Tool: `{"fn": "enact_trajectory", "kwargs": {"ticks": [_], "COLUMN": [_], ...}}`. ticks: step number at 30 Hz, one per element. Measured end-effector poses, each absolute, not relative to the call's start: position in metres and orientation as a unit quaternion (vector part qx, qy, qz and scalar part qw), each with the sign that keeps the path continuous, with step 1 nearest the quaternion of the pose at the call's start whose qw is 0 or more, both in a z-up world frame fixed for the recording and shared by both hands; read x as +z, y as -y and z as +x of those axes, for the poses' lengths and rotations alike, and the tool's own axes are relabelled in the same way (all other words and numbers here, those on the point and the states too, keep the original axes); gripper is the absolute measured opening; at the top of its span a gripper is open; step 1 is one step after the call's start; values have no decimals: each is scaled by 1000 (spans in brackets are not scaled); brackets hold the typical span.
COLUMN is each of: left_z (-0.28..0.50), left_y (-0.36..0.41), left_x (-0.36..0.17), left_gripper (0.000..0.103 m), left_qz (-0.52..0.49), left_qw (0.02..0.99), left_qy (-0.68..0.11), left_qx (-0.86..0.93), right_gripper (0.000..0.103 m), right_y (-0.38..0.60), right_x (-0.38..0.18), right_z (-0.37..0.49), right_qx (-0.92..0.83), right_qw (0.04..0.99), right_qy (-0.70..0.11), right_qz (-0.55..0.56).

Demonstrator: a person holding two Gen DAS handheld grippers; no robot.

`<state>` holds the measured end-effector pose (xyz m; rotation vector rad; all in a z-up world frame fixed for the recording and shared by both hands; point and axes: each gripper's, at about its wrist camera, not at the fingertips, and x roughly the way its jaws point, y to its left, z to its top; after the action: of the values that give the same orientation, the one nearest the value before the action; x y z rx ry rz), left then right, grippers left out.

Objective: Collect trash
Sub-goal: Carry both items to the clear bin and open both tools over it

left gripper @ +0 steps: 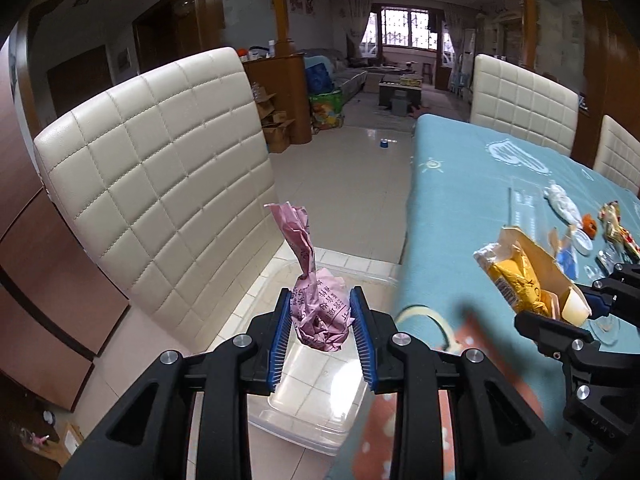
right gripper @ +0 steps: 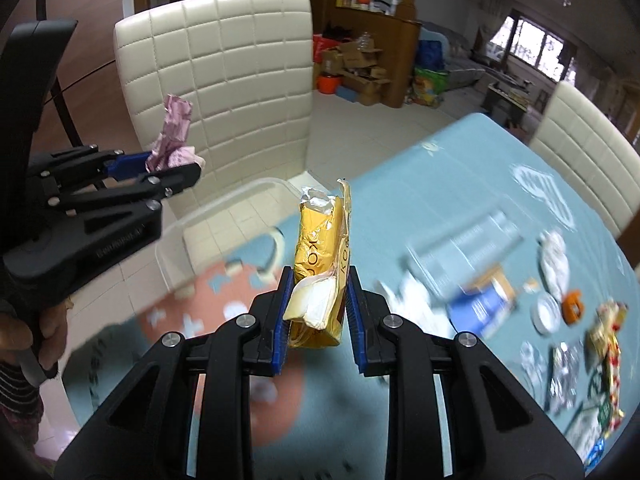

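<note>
While the clear bin (left gripper: 320, 400) waits below | left gripper (left gripper: 320, 316) clamps pink paper (left gripper: 316, 304) over it | right gripper (right gripper: 318, 304) pinches yellow packet (right gripper: 320, 256) near table (right gripper: 460, 176), likely binbound

My left black plastic two-finger gripper (left gripper: 320, 320) and right black plastic two-finger gripper (right gripper: 318, 300) both carry ribbed blue pads (left gripper: 280, 340), round silver screws (left gripper: 243, 340) and triangular cut-outs; my sleeve (right gripper: 16, 396) is dark and striped.

Blue-clothed table (right gripper: 460, 168), scattered wrappers (right gripper: 604, 344)
</note>
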<state>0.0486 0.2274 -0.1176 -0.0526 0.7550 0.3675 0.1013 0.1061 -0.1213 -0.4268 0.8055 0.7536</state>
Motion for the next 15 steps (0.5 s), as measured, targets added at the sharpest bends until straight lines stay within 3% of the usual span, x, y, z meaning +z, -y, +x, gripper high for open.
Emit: {"fn": "enact_trajectory", "kwargs": {"ticks": [3, 4, 5, 7, 8, 15], "left_z": [56, 58, 61, 62, 61, 51], "left_y": [-235, -238, -241, -249, -253, -276], "left_x": [-118, -118, -120, -122, -123, -138], "left_gripper": [31, 39, 57, 80, 84, 85], "left_qz": [-17, -17, -19, -30, -32, -32], "left_qw": [911, 909, 907, 905, 904, 889], "left_qy": [-366, -367, -368, -364, -360, -378], "left_qx": [191, 198, 205, 220, 228, 258], "right_gripper": [27, 28, 28, 29, 29, 29], "right_y": [-126, -132, -136, -140, -142, -161], "right_x": [-123, -122, -121, -121, -121, -137], "right_z": [114, 119, 123, 129, 131, 134], "right_qx": [359, 360, 360, 359, 360, 374], "right_qw": [828, 828, 829, 830, 829, 812], "right_qy": [-378, -377, -377, -379, -382, -397], "right_qz": [-206, -205, -203, -195, -193, -208]}}
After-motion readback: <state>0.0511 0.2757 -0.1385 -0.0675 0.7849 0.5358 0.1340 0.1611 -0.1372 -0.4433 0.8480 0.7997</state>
